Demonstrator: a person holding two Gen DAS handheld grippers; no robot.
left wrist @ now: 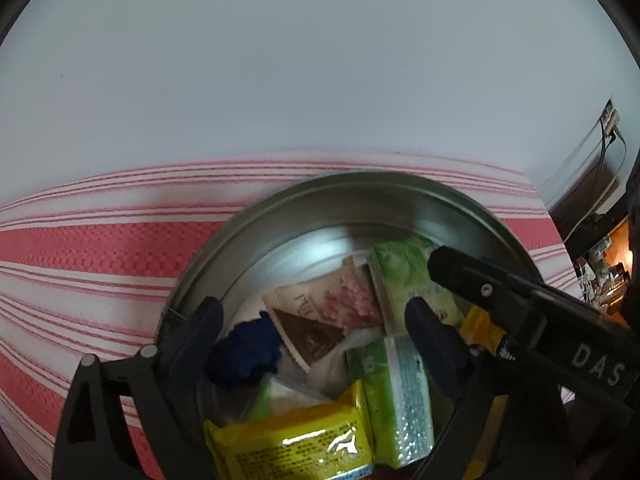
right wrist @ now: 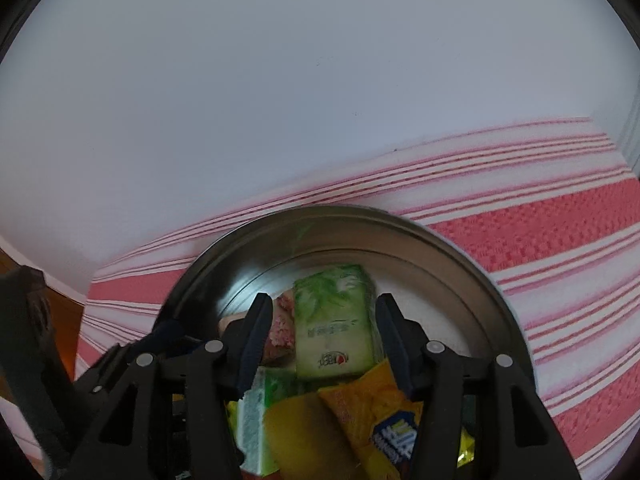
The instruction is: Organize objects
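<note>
A steel bowl (left wrist: 360,180) (right wrist: 340,212) sits on a red-and-white striped cloth (left wrist: 100,248) (right wrist: 540,232). In it lie a green tissue pack (left wrist: 404,272) (right wrist: 332,312), a second green pack (left wrist: 396,396), a beige flowered sachet (left wrist: 320,312), a yellow packet (left wrist: 296,440) and a dark blue bundle (left wrist: 248,352). My left gripper (left wrist: 316,332) hangs open over the bowl with nothing gripped. My right gripper (right wrist: 324,340) is over the bowl's near side, shut on an orange snack packet (right wrist: 380,408) (left wrist: 480,332). Its black finger (left wrist: 452,268) reaches in from the right.
A white wall (left wrist: 320,60) rises right behind the cloth. Past the cloth's right edge are cables and a socket (left wrist: 610,120) and cluttered shelves. A wooden surface (right wrist: 60,320) shows beyond the cloth's left edge.
</note>
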